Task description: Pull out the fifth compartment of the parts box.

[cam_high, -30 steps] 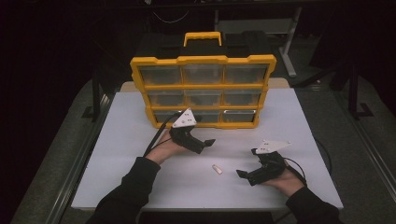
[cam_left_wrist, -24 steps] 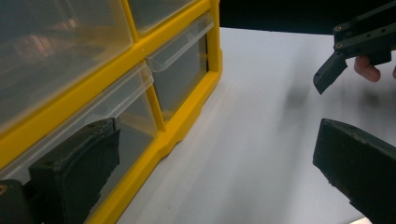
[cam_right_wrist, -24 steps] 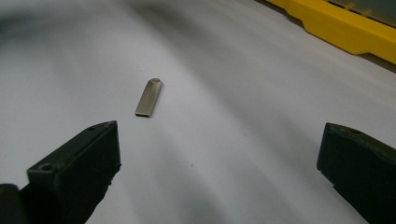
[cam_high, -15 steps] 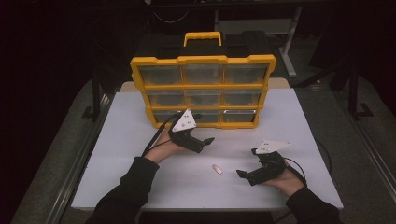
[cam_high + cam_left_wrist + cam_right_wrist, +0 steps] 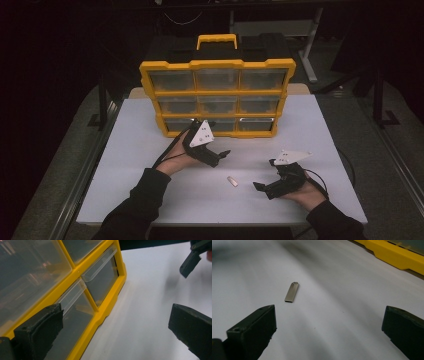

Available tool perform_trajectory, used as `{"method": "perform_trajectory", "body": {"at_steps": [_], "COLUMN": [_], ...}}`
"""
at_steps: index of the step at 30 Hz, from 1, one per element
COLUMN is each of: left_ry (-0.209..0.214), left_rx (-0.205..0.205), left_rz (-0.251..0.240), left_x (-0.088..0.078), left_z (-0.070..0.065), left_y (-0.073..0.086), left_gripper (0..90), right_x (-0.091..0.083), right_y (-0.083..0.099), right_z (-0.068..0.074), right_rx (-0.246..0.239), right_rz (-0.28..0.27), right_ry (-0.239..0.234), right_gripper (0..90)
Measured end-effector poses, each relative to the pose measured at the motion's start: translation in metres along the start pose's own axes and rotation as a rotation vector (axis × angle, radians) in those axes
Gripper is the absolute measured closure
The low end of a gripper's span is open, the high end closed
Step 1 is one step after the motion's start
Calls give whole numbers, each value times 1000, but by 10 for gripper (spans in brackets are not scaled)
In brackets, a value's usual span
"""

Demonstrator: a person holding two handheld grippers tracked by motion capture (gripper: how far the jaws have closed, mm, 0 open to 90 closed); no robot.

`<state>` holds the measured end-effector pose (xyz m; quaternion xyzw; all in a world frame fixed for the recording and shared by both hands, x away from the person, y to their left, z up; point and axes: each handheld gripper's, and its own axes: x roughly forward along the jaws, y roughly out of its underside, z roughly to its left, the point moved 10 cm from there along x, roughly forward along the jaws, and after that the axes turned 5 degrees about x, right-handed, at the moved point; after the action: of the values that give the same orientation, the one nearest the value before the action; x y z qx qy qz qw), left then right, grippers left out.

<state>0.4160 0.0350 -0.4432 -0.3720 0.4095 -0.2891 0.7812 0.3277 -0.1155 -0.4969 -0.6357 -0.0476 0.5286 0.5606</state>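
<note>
A small metal USB stick (image 5: 231, 181) lies flat on the white table between the two hands, and in the right gripper view the stick (image 5: 292, 292) sits just ahead of the jaws, to their left. My right gripper (image 5: 262, 190) rests low on the table to the stick's right, open and empty, pointing left at it. My left gripper (image 5: 220, 157) is held in front of the yellow drawer organizer (image 5: 217, 95), near its bottom row. Its jaws stand wide and have just been opening, with nothing between them. The bottom clear drawers (image 5: 100, 277) are shut.
The organizer stands upright at the table's far middle, with a yellow handle (image 5: 216, 40) on top. Its yellow base (image 5: 397, 257) runs across the top right of the right gripper view. The right gripper's jaw (image 5: 191, 261) shows far off in the left gripper view.
</note>
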Motion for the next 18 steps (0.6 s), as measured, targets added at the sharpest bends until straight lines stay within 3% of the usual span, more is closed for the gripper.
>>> {"method": "perform_trajectory", "body": {"at_steps": [7,18], "left_ry": [-35,-74], "left_rx": [85,160], "left_rz": [6,-4], "left_x": [0,-1], "left_z": [-2,-2], "left_y": [-2,-5], "left_gripper": [0,0], "right_x": [0,-1], "right_y": [-1,-1], "right_z": [0,0], "right_rx": [0,1], "right_rz": [-4,-4], "right_ry": [-2,-1], "right_gripper": [0,0]}}
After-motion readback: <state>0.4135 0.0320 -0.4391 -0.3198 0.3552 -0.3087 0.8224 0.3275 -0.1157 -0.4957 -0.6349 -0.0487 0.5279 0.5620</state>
